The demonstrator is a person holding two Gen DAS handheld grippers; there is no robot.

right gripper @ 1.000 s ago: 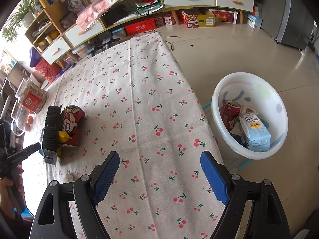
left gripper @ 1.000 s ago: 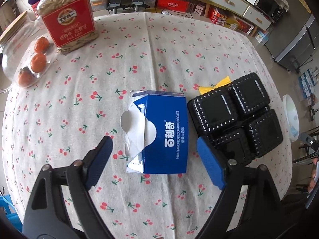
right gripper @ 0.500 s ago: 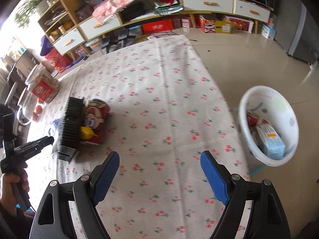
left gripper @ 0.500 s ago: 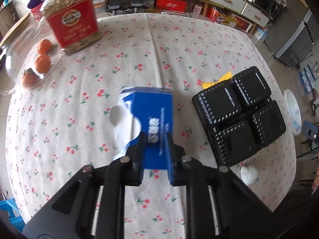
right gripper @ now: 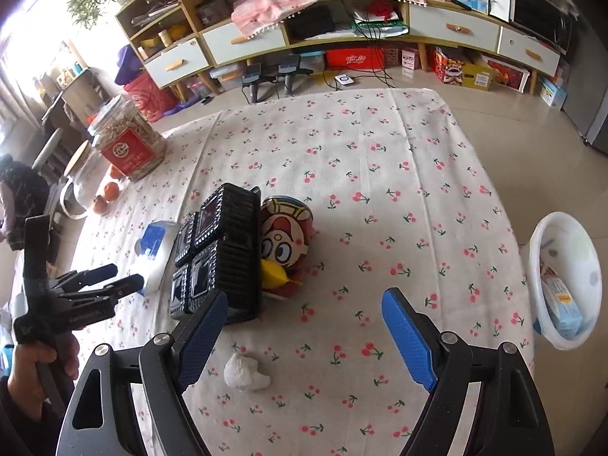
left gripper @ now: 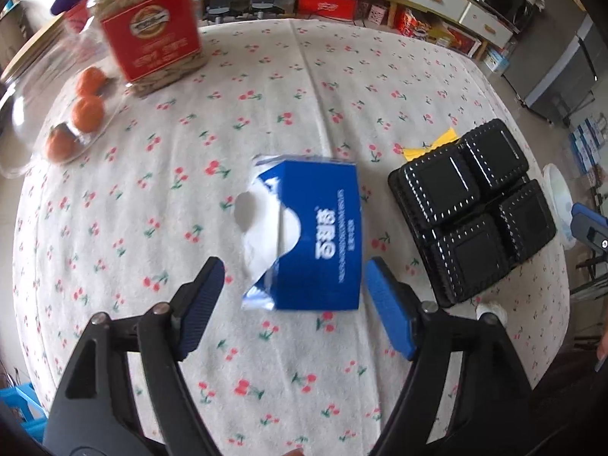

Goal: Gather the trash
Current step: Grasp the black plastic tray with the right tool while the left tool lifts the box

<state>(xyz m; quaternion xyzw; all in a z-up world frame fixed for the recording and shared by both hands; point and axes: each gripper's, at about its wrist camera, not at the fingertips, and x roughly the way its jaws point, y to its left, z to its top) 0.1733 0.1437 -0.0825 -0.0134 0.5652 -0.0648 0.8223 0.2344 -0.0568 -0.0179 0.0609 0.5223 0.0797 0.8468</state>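
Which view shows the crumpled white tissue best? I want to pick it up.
The right wrist view: the crumpled white tissue lies whole and unobstructed on the cloth. The left wrist view shows only a sliver behind a gripper arm.

a torn-open blue cardboard carton [left gripper: 319,235] is lying on the cherry-print tablecloth [left gripper: 266,95], showing white characters and a line of small white capitals along its side, all too blurred to read. left of and beyond the carton, a clear plastic jar [left gripper: 148,34] is carrying a red label with a round emblem and pale characters, also unreadable. right of the carton, beyond a black ribbed plastic tray [right gripper: 224,254], a red drink can [right gripper: 285,243] is showing only a cartoon face, no legible words.
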